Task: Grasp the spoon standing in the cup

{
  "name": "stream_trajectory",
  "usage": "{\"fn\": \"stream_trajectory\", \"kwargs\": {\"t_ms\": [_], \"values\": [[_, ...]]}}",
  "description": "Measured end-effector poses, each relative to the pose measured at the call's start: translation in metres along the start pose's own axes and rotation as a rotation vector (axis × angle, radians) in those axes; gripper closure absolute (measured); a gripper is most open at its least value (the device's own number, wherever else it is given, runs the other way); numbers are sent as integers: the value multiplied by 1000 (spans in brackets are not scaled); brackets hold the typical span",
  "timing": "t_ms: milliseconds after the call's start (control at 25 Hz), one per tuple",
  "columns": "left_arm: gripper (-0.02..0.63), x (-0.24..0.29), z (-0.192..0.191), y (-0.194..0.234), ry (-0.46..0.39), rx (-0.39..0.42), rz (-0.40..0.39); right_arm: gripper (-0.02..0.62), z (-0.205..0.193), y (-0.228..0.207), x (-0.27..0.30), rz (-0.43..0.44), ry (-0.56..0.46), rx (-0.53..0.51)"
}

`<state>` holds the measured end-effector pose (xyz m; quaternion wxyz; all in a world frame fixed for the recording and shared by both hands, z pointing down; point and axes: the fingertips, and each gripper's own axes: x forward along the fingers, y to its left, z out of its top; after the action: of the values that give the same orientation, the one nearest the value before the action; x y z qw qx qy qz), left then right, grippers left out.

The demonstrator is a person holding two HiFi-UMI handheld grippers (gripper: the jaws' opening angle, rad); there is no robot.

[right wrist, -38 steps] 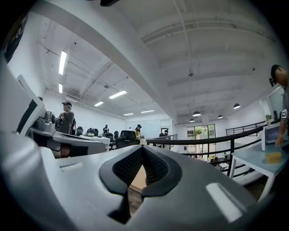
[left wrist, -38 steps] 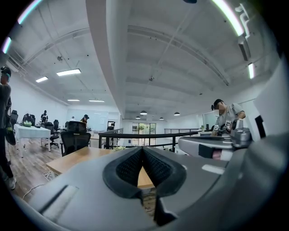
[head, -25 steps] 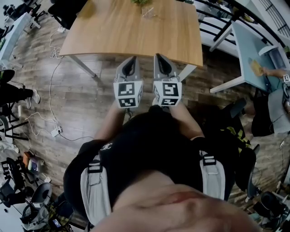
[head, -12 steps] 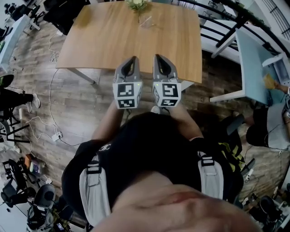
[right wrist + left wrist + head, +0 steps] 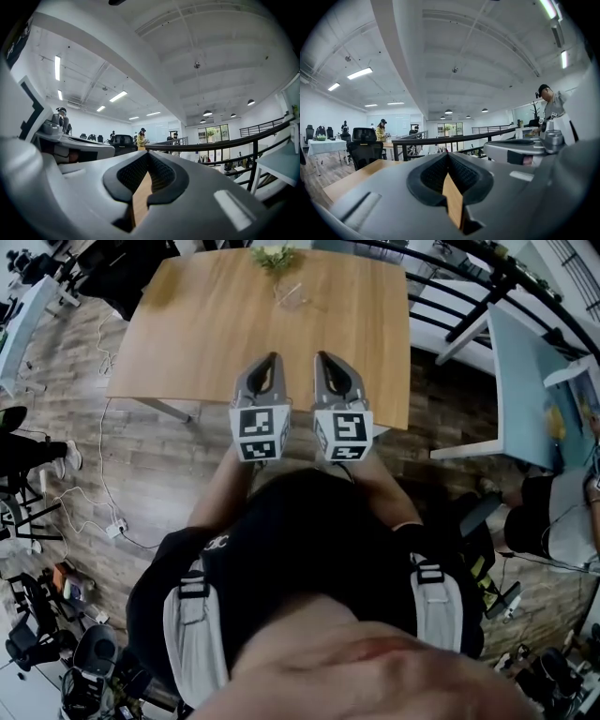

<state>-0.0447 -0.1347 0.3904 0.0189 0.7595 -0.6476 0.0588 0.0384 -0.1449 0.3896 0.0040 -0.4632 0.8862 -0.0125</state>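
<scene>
A clear cup (image 5: 291,293) stands near the far edge of the wooden table (image 5: 206,334), and a thin spoon in it is too small to make out clearly. My left gripper (image 5: 271,360) and right gripper (image 5: 321,358) are held side by side over the table's near edge, well short of the cup. In the left gripper view the left gripper (image 5: 448,157) has its pads meeting at the tip, with nothing between them. In the right gripper view the right gripper (image 5: 147,157) is shut the same way. Neither gripper view shows the cup.
A small green plant (image 5: 275,257) stands just behind the cup. A black railing (image 5: 469,296) and a pale table (image 5: 525,362) lie to the right, with a seated person (image 5: 562,521) beyond. Cables (image 5: 103,512) and chairs (image 5: 37,634) crowd the floor at left.
The table and cup have shifted down and nearer in the head view as the person steps toward them. Both grippers stay side by side and shut.
</scene>
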Motion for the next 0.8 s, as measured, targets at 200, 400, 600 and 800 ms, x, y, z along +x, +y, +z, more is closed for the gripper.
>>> {"fn": "stream_trajectory", "kwargs": {"t_ms": [200, 400, 600, 800], "values": [[594, 29, 3, -20, -6, 9, -15, 597, -1, -33, 8, -4, -9, -4], [594, 44, 11, -29, -2, -86, -20, 597, 1, -53, 14, 9, -9, -1], [594, 53, 3, -26, 8, -66, 8, 597, -3, -64, 21, 9, -17, 15], [594, 59, -5, -21, 18, -76, 10, 597, -11, -68, 32, 3, -1, 29]]}}
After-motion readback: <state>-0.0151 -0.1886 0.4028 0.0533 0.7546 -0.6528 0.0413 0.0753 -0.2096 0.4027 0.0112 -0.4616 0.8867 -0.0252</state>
